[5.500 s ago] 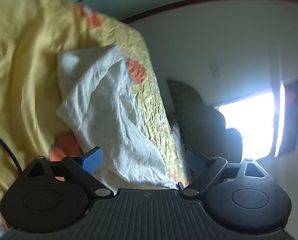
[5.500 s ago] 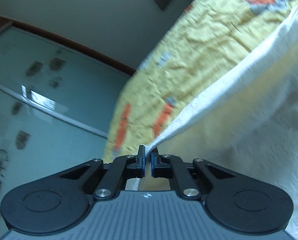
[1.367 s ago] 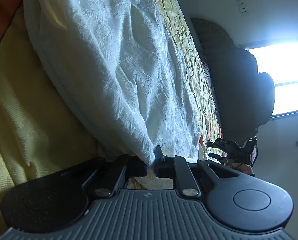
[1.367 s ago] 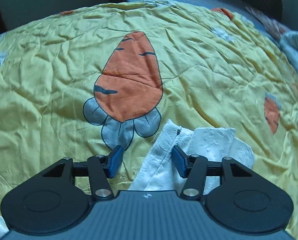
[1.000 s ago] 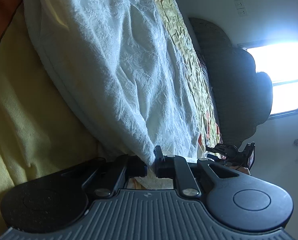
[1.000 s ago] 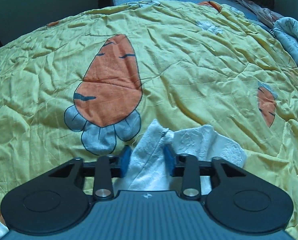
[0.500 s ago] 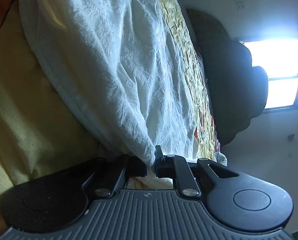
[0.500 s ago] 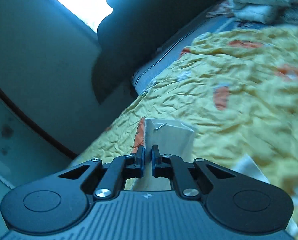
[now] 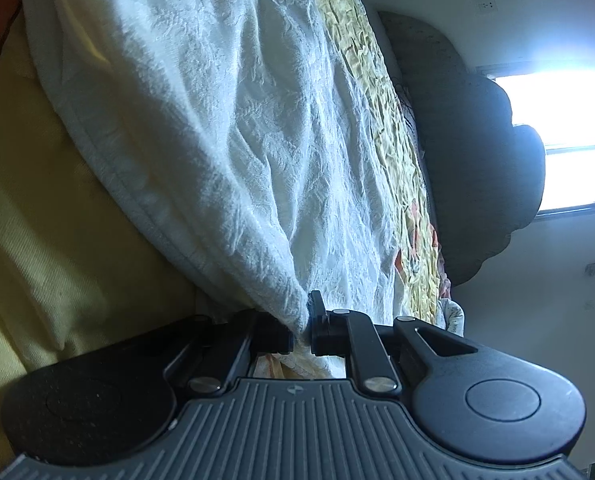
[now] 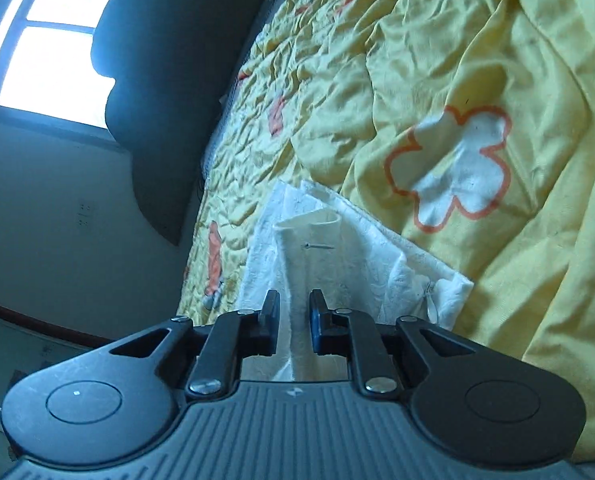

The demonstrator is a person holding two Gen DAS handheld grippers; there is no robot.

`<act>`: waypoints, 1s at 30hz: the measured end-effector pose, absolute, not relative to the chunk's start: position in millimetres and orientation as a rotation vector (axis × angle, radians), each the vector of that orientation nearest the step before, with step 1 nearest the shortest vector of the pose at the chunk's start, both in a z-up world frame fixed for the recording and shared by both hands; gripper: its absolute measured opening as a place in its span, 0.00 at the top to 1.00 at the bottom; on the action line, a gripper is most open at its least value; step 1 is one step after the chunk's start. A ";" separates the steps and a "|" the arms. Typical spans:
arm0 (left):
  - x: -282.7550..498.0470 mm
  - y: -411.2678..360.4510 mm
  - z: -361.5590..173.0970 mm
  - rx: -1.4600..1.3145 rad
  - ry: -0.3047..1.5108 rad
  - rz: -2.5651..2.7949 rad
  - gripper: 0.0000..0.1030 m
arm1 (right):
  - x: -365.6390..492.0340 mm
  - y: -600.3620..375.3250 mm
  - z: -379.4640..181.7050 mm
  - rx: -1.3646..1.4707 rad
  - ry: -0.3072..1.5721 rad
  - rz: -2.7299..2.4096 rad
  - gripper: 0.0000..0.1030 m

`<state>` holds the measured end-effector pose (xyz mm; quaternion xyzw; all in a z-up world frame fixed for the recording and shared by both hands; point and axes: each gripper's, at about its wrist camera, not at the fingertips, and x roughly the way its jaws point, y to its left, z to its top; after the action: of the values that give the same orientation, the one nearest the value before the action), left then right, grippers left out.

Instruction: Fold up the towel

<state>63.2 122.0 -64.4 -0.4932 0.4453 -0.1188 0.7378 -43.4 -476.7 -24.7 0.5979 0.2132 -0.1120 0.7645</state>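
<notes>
In the left wrist view the white towel [image 9: 237, 140] stretches up and away from my left gripper [image 9: 303, 320], which is shut on one of its corners. The towel lies over a yellow bedspread [image 9: 37, 220]. Seen from the right wrist, the towel [image 10: 337, 264] lies in folded layers on the bedspread [image 10: 497, 60]. A narrow raised fold runs back between the fingers of my right gripper [image 10: 294, 316]. Those fingers stand a small way apart, with the fold loosely between them. A small tag [image 10: 429, 308] hangs at the towel's near right corner.
A dark padded headboard [image 10: 169, 60] stands at the far end of the bed under a bright window [image 10: 49, 40]. Both also show in the left wrist view, the headboard [image 9: 477, 140] and window [image 9: 569, 140]. The bedspread carries orange carrot and white flower prints [image 10: 453, 168].
The right gripper closed on the towel's fold, swung it over toward the headboard side, and its fingers have now parted slightly. The left gripper has kept its hold and barely moved.
</notes>
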 end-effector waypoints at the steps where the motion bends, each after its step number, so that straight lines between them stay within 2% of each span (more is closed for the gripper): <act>1: 63.9 122.0 -62.9 -1.079 0.983 -0.255 0.85 | -40.3 -477.1 -24.0 1.282 0.472 -0.255 0.86; 2: 64.4 121.2 -60.5 -1.072 0.989 -0.245 0.85 | -39.1 -478.9 -22.4 1.273 0.477 -0.259 0.93; 3: 64.5 120.3 -56.6 -1.059 0.989 -0.230 0.85 | -37.9 -480.2 -17.0 1.269 0.467 -0.245 0.94; 7: 63.7 114.2 -36.4 -0.919 0.989 -0.202 0.87 | -58.0 -480.7 19.8 1.183 0.427 -0.175 0.94; 11: 65.9 117.1 -39.5 -0.923 1.015 -0.214 0.88 | -79.9 -494.7 -23.8 1.213 0.594 -0.293 0.94; 14: 69.7 115.7 -37.2 -0.893 1.023 -0.220 0.87 | -89.5 -493.3 -30.4 1.257 0.527 -0.266 0.94; 18: 75.0 114.1 -38.0 -0.880 1.036 -0.247 0.85 | -79.9 -500.6 -24.9 1.247 0.562 -0.275 0.93; 24: 64.5 121.0 -49.4 -0.939 0.983 -0.263 0.84 | -72.3 -525.2 21.3 1.043 0.410 -0.362 0.75; 30: 58.4 131.6 -56.2 -0.985 0.975 -0.283 0.84 | 19.1 -502.9 42.7 0.555 0.630 -0.135 0.72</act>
<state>58.4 131.6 -56.2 -0.4525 0.4480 -0.1300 0.7600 19.1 -502.9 42.7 0.2690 0.3057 -0.0654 0.9110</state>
